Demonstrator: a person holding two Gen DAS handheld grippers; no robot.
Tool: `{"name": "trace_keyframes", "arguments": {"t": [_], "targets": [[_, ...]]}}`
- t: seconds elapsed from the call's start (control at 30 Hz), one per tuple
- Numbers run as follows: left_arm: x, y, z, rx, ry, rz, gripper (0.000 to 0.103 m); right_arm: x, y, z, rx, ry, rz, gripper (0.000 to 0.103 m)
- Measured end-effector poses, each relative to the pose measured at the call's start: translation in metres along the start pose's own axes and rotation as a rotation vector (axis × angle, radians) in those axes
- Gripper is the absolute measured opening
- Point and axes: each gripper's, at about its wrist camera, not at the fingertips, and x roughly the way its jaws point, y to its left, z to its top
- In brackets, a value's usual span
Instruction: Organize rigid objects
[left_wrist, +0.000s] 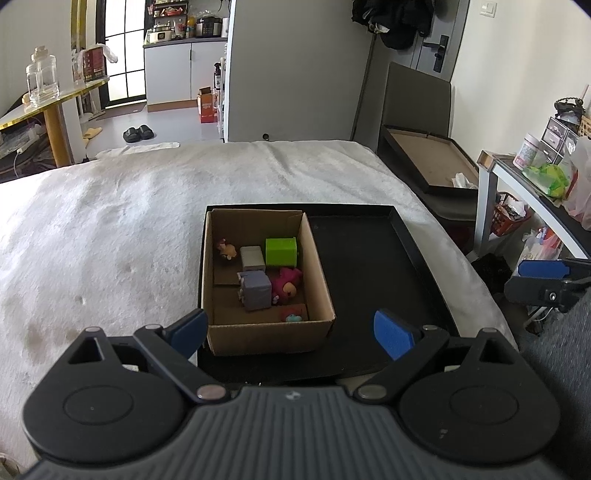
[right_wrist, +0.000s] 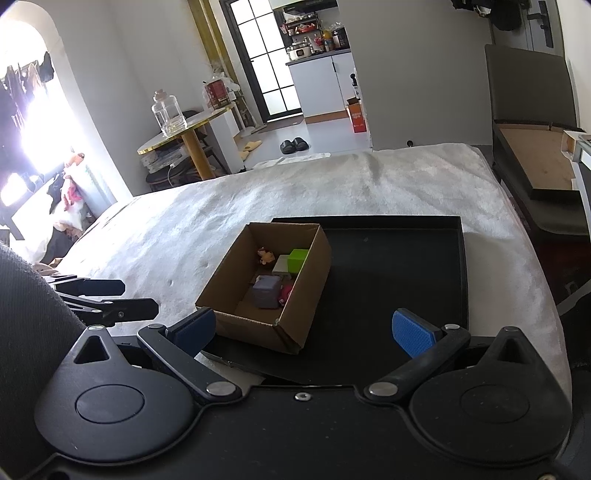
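A brown cardboard box (left_wrist: 269, 334) stands in the left part of a black tray (left_wrist: 369, 266) on a white bed cover. In the box lie a green block (left_wrist: 281, 252), a grey block (left_wrist: 252, 257), a purple-grey cube (left_wrist: 255, 290), a magenta figure (left_wrist: 286, 286), a small tan figure (left_wrist: 227, 249) and a small teal and red piece (left_wrist: 293, 316). My left gripper (left_wrist: 291, 330) is open and empty, just in front of the box. My right gripper (right_wrist: 303, 328) is open and empty, in front of the box (right_wrist: 295, 288) and tray (right_wrist: 399, 273).
The white bed cover (left_wrist: 129, 221) spreads to the left and behind. A dark chair with an open flat box (left_wrist: 428, 162) stands at the back right. A white side table (left_wrist: 517, 177) with clutter is at the right. A round table with a glass jar (right_wrist: 168, 114) stands at the far left.
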Motion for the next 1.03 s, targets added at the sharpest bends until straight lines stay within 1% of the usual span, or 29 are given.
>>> {"name": "trace_keyframes", "arguments": {"t": [0.33, 1.03], "targets": [[0.002, 0.002, -0.001, 0.002, -0.002, -0.016, 0.096, 0.005, 0.003, 0.004, -0.001, 0.007, 0.012, 0.103], [0.015, -0.001, -0.002, 0.006, 0.011, -0.045, 0.096, 0.021, 0.002, -0.003, 0.03, 0.036, 0.038, 0.103]]}}
